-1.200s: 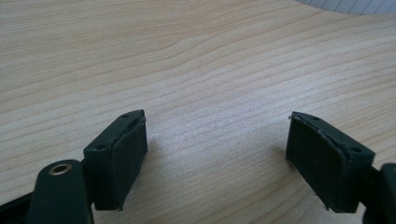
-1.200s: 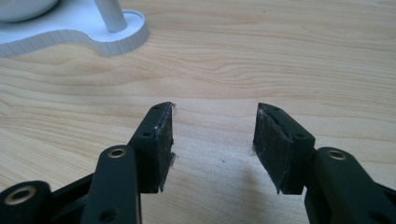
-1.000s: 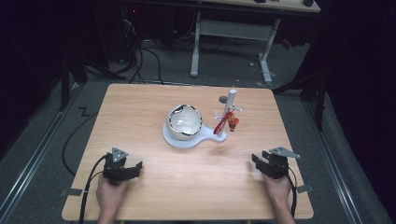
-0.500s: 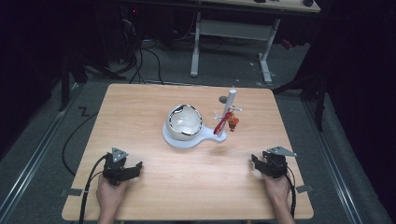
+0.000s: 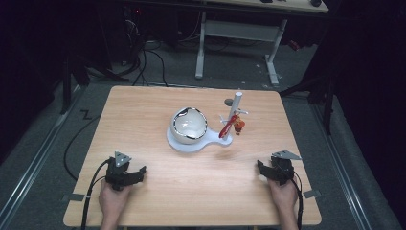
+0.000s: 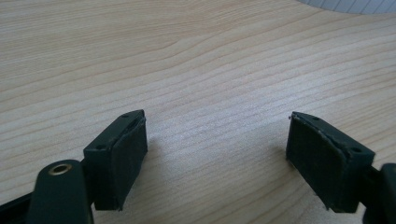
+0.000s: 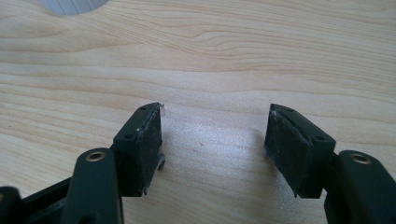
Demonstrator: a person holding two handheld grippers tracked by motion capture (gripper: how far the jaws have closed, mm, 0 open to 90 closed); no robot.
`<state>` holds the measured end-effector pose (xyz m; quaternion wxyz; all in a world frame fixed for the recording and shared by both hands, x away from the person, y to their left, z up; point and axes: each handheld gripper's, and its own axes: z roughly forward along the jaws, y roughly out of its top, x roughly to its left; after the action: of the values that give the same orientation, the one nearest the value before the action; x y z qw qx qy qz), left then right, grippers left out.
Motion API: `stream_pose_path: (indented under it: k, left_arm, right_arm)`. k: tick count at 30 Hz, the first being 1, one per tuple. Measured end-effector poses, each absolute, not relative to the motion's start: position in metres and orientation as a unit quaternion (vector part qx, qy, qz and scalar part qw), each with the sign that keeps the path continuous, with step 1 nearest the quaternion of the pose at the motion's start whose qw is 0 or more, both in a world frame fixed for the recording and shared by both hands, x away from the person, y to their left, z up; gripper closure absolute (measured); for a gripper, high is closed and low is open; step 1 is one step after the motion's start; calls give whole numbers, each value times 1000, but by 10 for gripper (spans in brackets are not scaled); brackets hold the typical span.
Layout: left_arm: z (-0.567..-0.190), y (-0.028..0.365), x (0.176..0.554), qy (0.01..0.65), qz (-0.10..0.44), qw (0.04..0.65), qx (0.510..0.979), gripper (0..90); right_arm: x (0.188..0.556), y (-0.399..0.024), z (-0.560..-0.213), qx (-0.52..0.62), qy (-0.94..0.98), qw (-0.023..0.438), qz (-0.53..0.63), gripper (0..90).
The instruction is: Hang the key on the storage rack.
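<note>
Resting on table (image 5: 158, 191): left gripper (image 5: 136, 174) open, right gripper (image 5: 261, 168) just opened, both empty.

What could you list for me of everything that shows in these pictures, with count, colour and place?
table: one, light wood, centre of the high view
base plate: one, white, middle of the table
bowl: one, white and shiny, on the base plate
post: one, white, upright at the right end of the base plate
hanging pieces: red and orange, at the post; count too small to tell
desk frame: one, white legs, on the floor behind the table
cables: several, black, on the floor at the back left
left tool: one, black, near left of the table, jaws open over bare wood
right tool: one, black, near right, jaws just opened wider, nothing between them
hands: two, at the near edge, one behind each tool
</note>
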<state>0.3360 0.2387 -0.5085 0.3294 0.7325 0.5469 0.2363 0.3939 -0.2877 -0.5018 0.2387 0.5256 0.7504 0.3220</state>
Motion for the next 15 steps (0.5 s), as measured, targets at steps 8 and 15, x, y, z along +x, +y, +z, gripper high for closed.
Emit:
stream_pose_path:
  k: [8, 15]
  left_arm:
    - [-509, 239, 336, 547, 236, 330, 733, 212]
    - [-509, 239, 336, 546, 236, 330, 733, 212]
  right_arm:
    - [393, -288, -502, 527, 749, 237, 323, 367]
    - [393, -288, -502, 527, 749, 237, 324, 367]
